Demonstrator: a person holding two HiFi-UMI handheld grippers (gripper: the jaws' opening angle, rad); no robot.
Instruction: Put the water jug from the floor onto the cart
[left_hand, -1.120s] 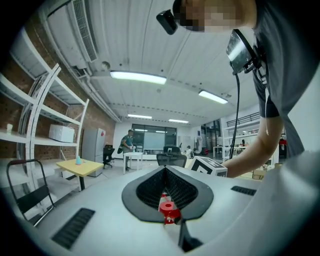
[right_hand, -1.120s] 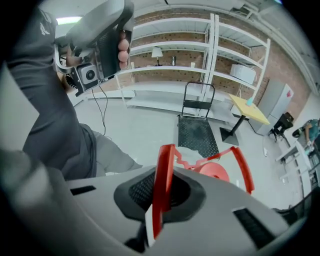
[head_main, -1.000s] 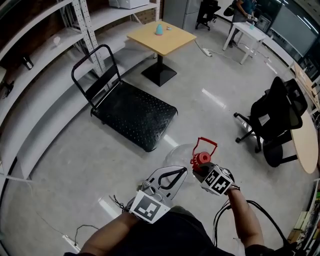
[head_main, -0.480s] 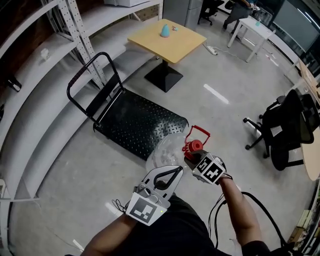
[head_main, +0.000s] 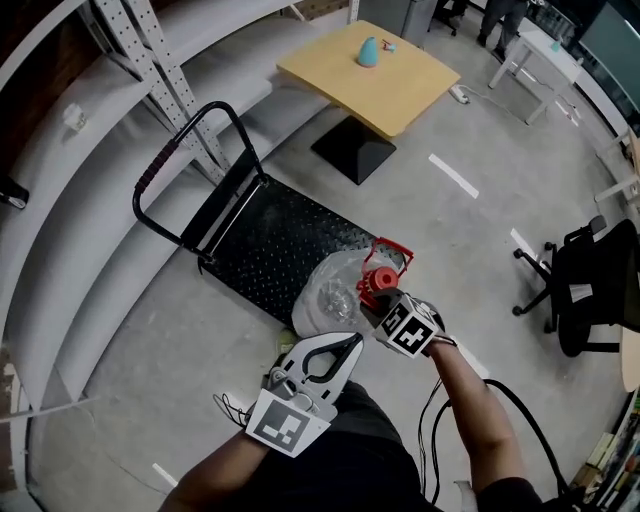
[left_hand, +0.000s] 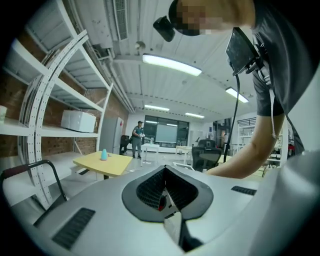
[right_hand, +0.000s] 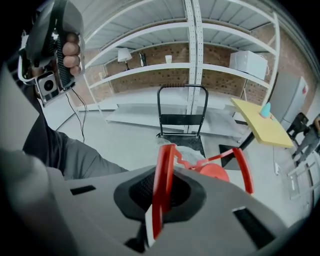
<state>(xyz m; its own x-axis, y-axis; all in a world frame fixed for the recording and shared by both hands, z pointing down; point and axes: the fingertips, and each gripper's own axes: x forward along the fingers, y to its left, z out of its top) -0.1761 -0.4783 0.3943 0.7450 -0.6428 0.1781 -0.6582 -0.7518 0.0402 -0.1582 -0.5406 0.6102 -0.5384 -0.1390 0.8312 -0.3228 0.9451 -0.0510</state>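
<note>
The clear water jug (head_main: 335, 290) with a red cap (head_main: 378, 280) hangs off the floor from its red handle (right_hand: 165, 170). My right gripper (head_main: 385, 300) is shut on that handle and points steeply down. The jug is at the near corner of the black flat cart (head_main: 280, 235), partly over its deck. The cart's push bar (head_main: 165, 165) stands at the far left end. In the right gripper view the cart (right_hand: 181, 120) lies straight ahead beyond the cap (right_hand: 215, 172). My left gripper (head_main: 345, 345) is shut and empty, just beside and behind the jug.
White shelving (head_main: 120, 120) runs along the left behind the cart. A yellow table (head_main: 385, 75) with a teal object (head_main: 369, 50) stands beyond the cart. A black office chair (head_main: 590, 290) is at the right. A loose cable (head_main: 235, 405) lies on the floor near my feet.
Both grippers and the hanging jug have travelled across the floor toward the cart. The jug was well short of the cart and now hangs at its near corner.
</note>
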